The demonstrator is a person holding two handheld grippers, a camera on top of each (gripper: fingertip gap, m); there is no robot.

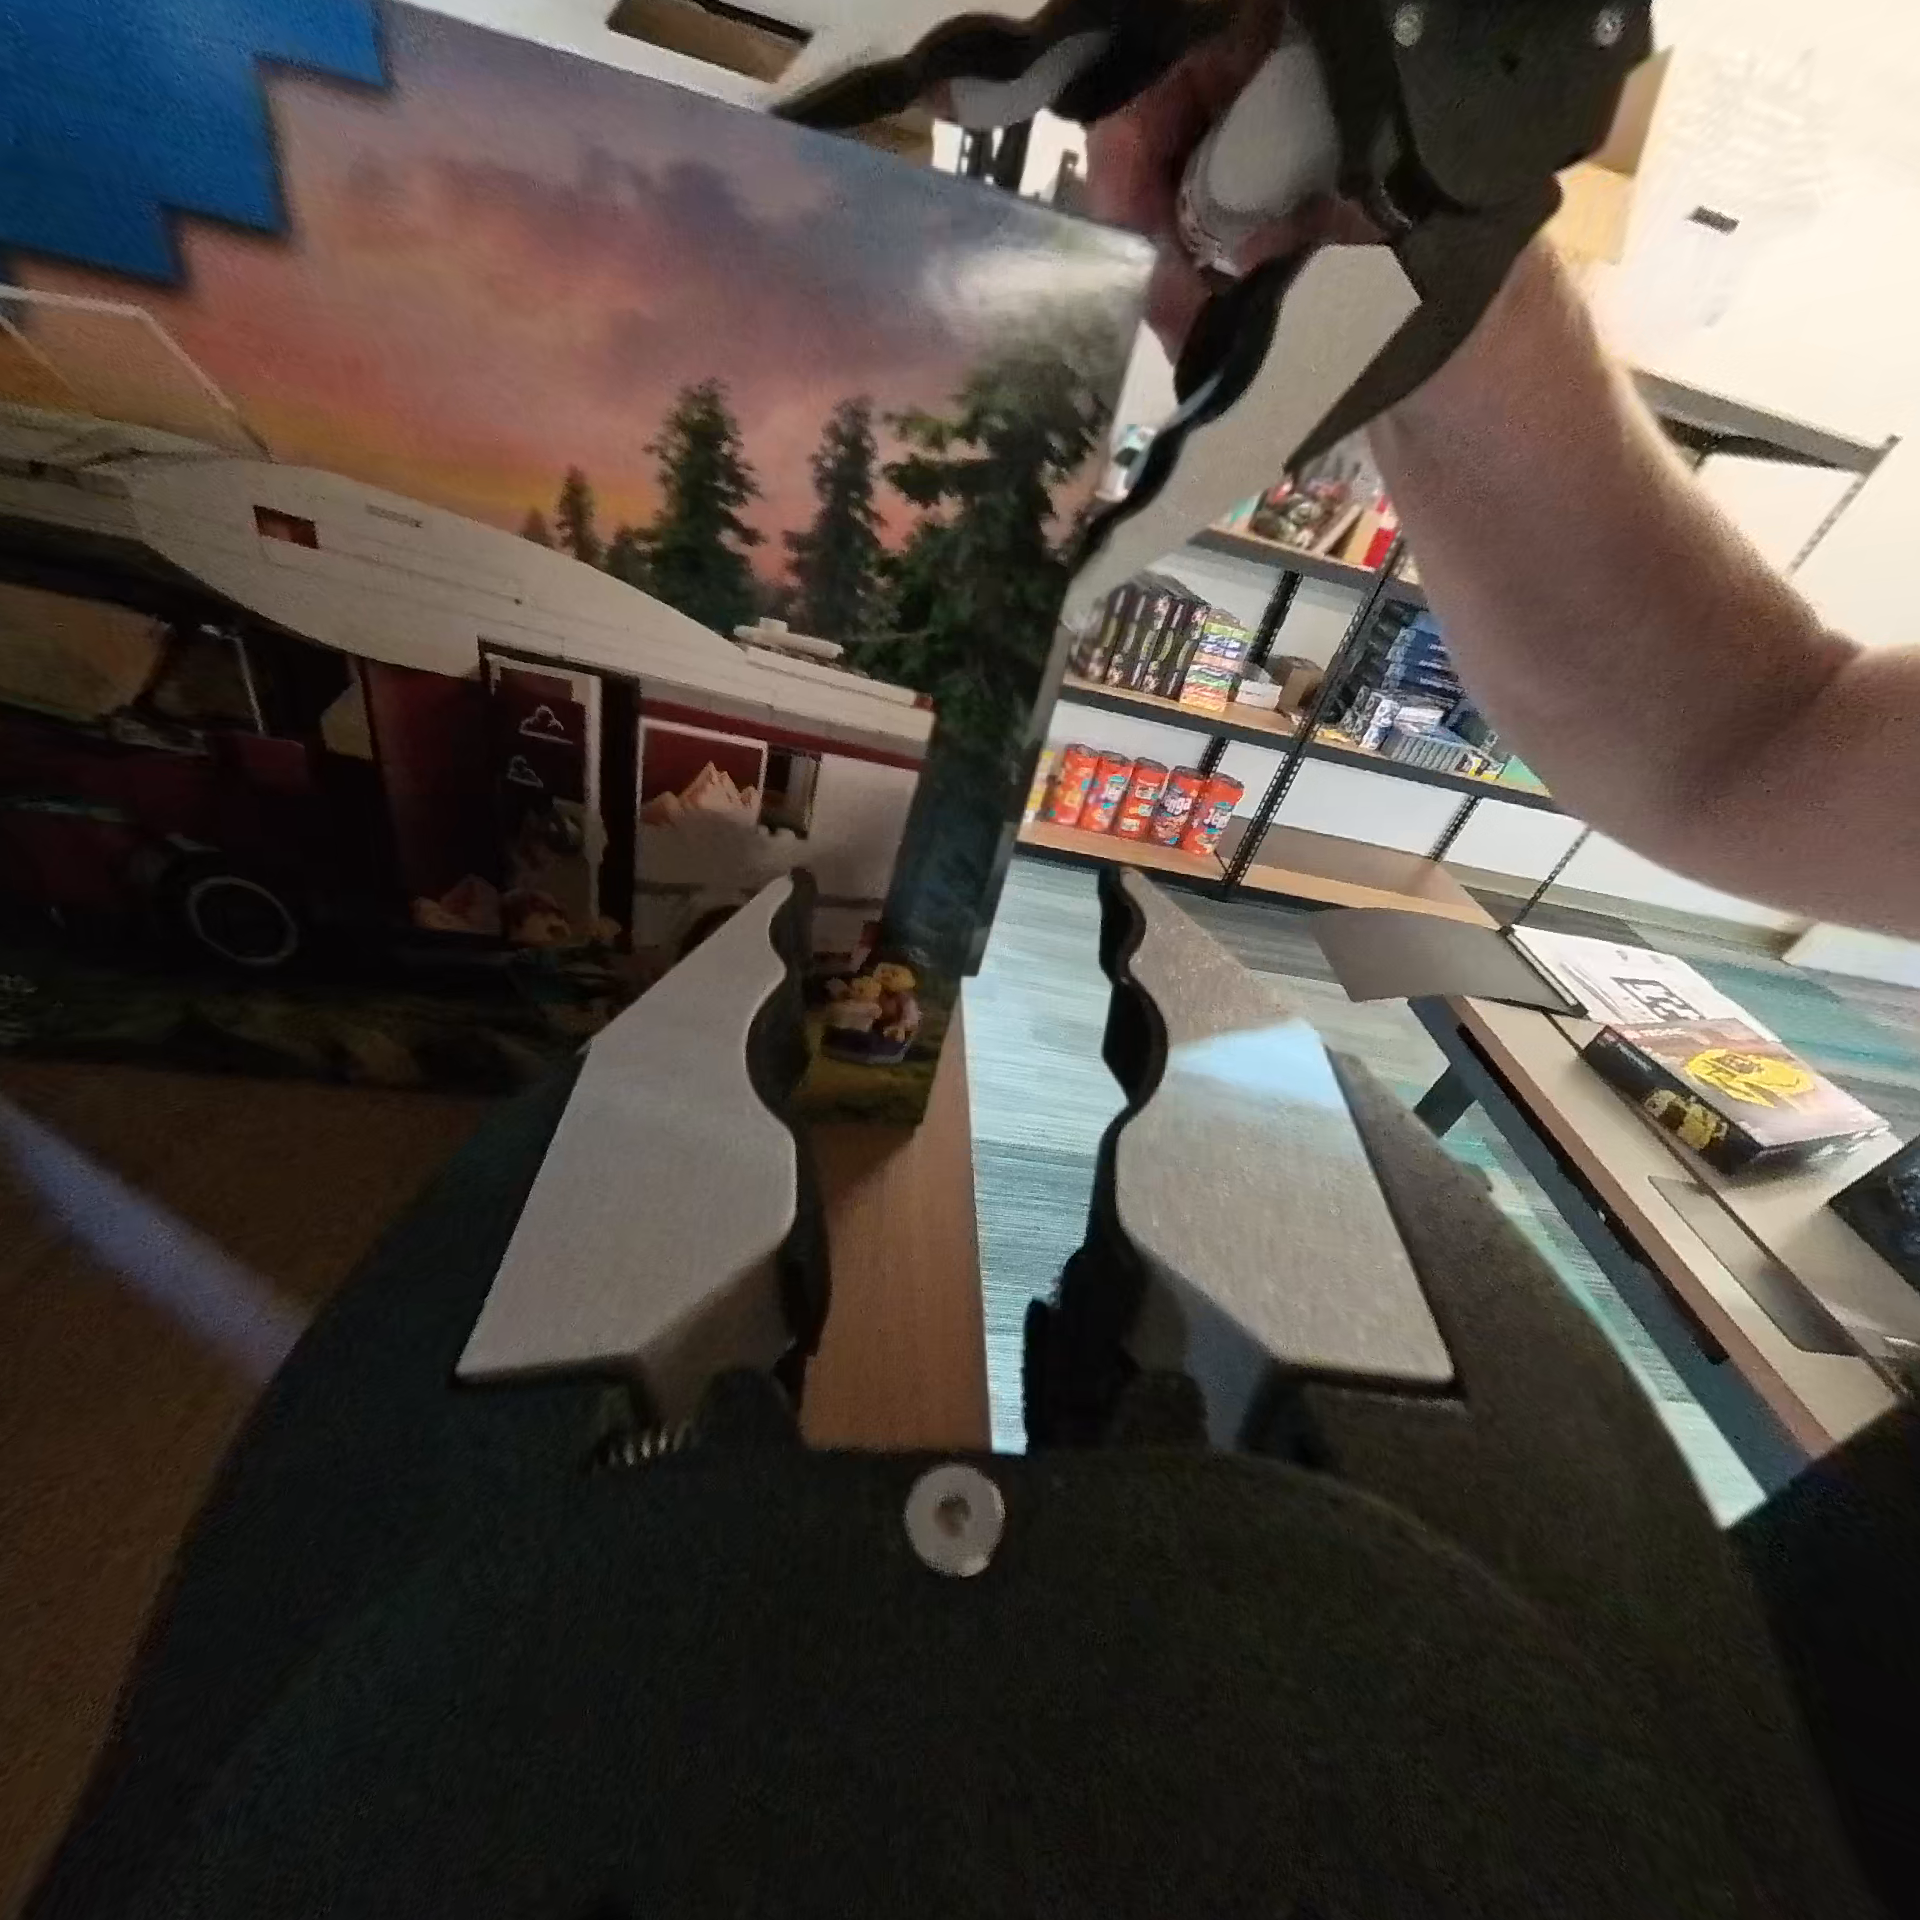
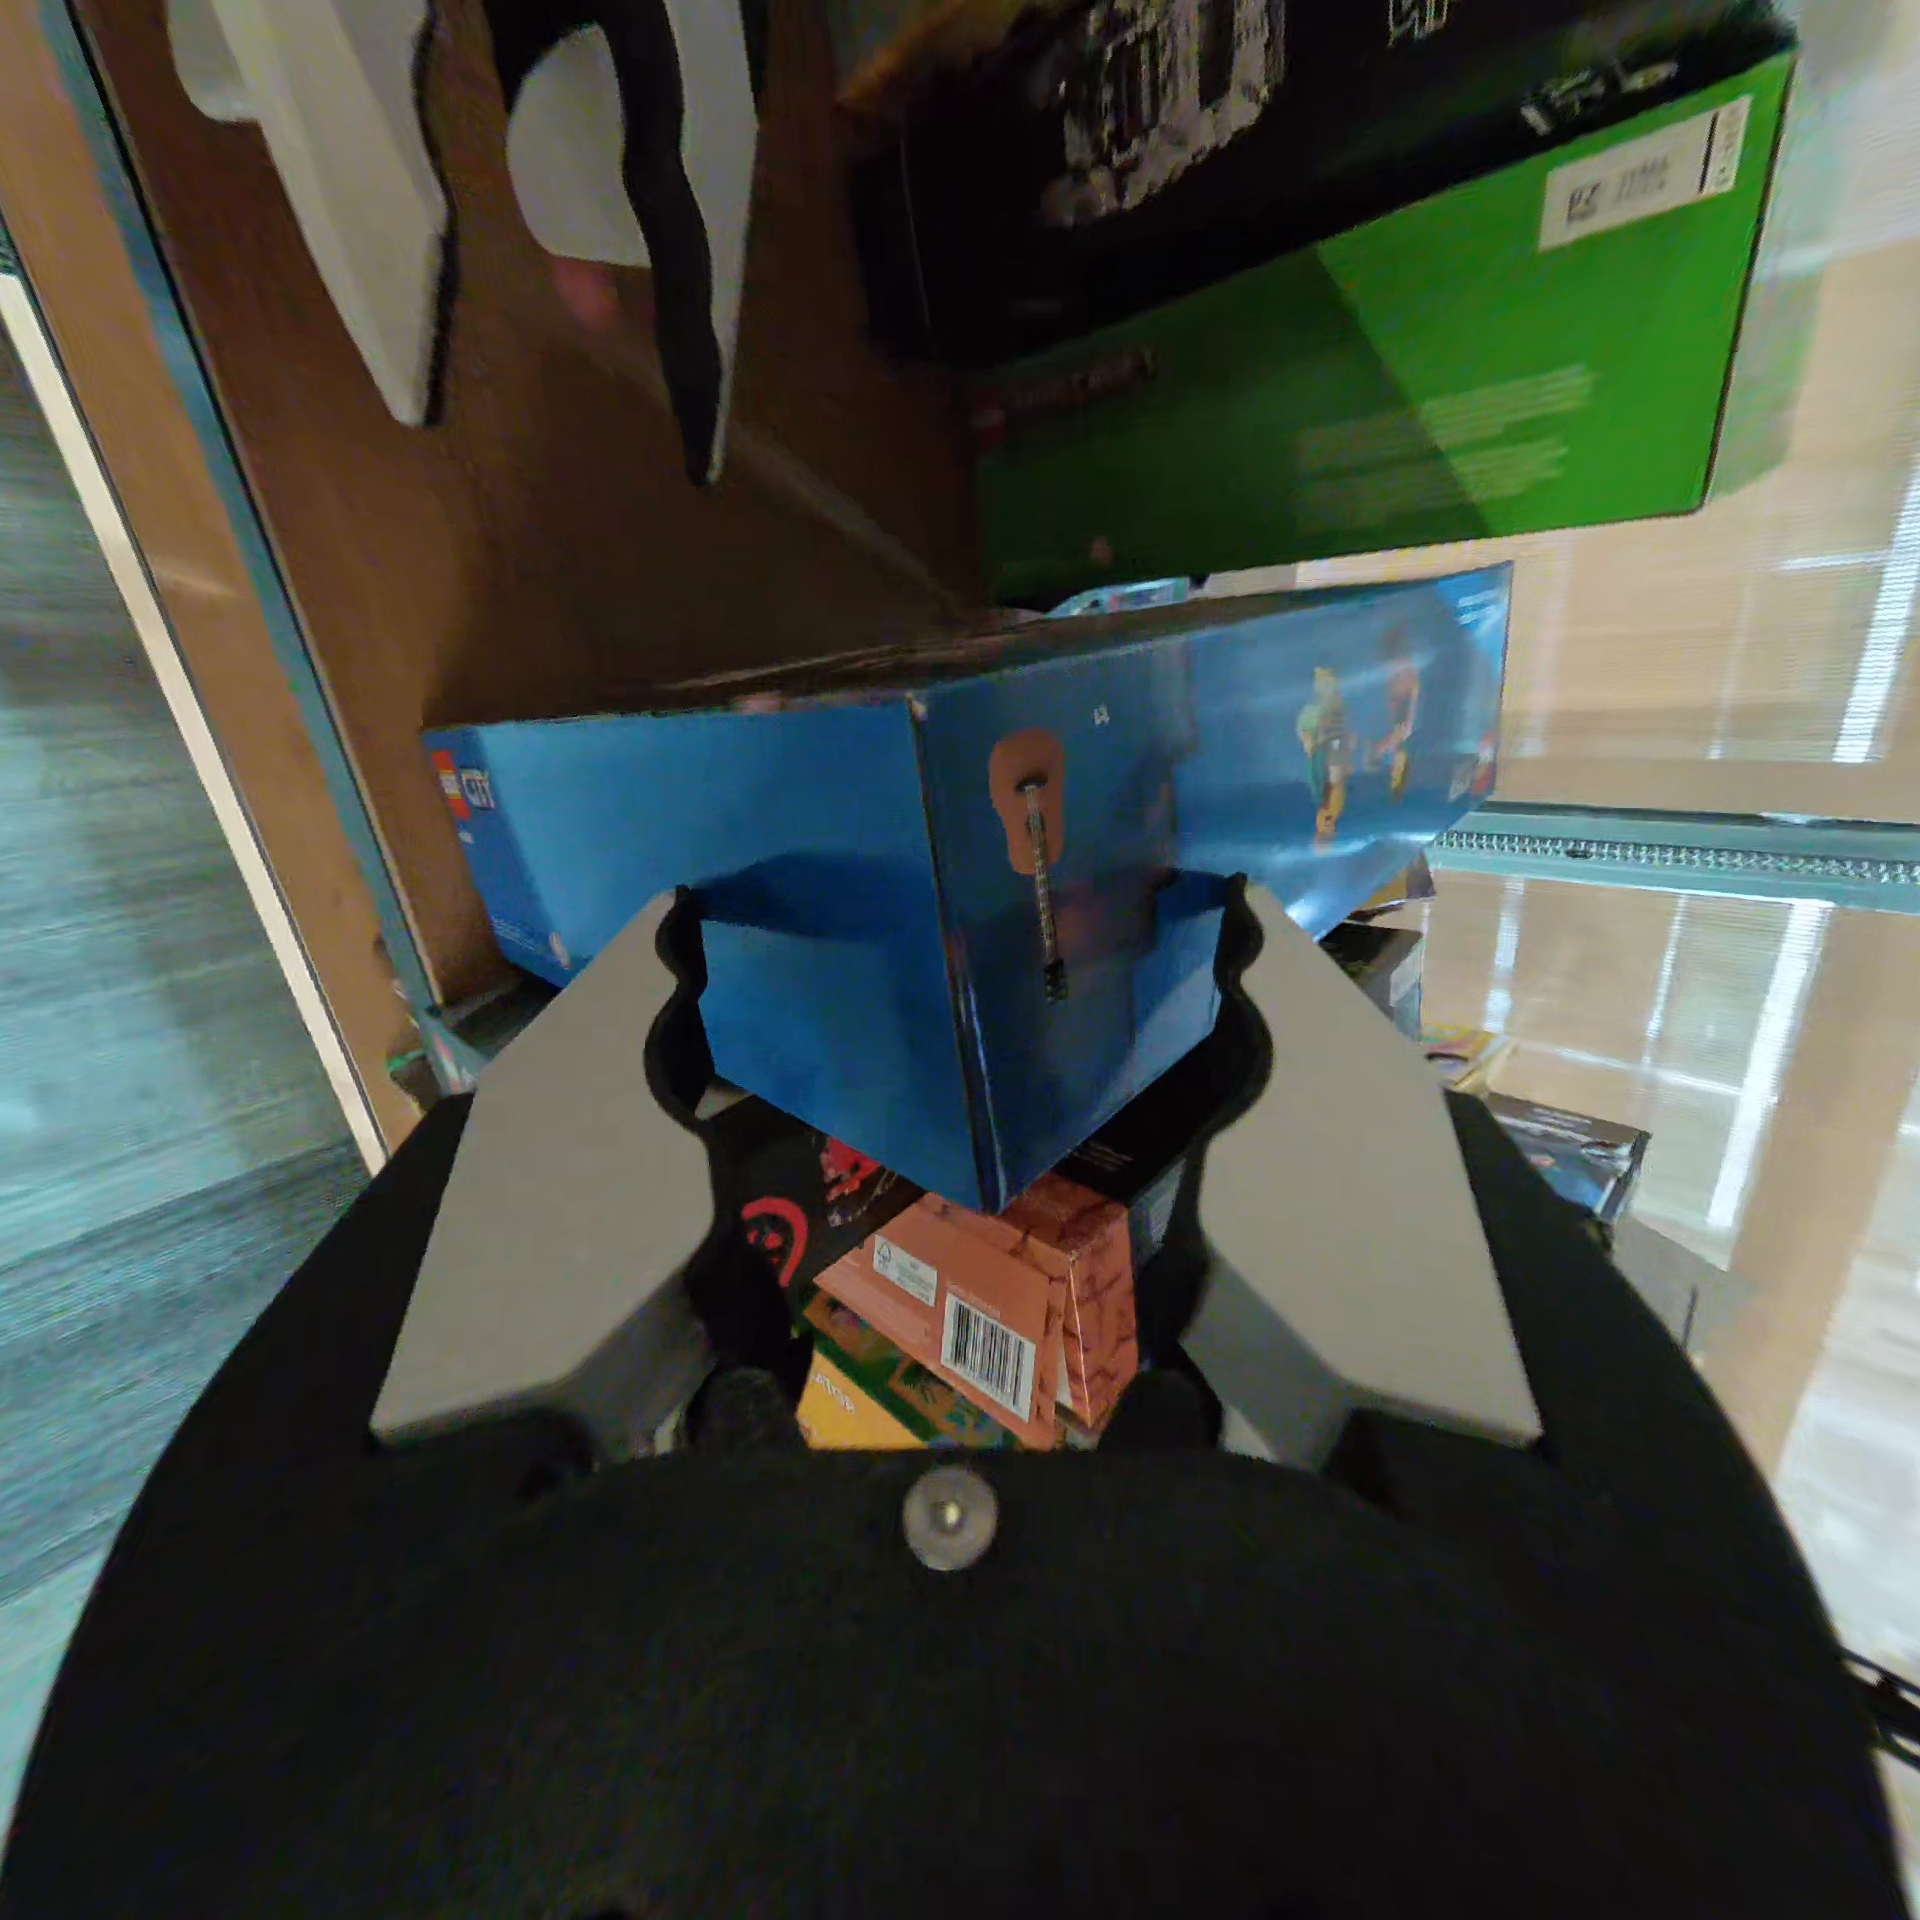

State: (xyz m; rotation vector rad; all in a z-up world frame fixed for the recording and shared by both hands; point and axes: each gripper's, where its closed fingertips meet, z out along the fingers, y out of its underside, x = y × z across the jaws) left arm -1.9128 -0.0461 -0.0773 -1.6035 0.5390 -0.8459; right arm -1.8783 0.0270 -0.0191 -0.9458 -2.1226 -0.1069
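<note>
1. Left gripper (image 1: 951, 935): fingers part-spread over the lower corner of the box (image 1: 623, 416), which has a camper picture on its face. The left pad (image 1: 779, 987) overlaps the picture face, contact can't be told. The right pad (image 1: 1122, 987) stands clear of the box edge, with floor showing between them. Nothing is pinched.
2. Right gripper (image 2: 956, 935): fingers spread wide, with a blue corner of the box (image 2: 831, 987) between them. Both pads sit right at the box sides, but whether they press on it can't be told.
3. The left wrist view shows the right gripper (image 1: 1143, 260) at the box's top right corner, one finger on each side of it, with a hand (image 1: 1143, 135) on its grip.
4. The box stands on edge on a wooden board (image 1: 894, 1299).
5. Below the blue corner: an orange carton (image 2: 987, 1320) with a barcode, and a black carton (image 2: 800, 1195) beside it.
6. Above: a green box (image 2: 1455, 395). The left gripper (image 2: 540, 312) shows top left against the board.
7. Further out: shelves (image 1: 1299, 717) with red tubs (image 1: 1143, 795) and stacked packs, and a table (image 1: 1621, 1164) with a dark box (image 1: 1725, 1091).
</note>
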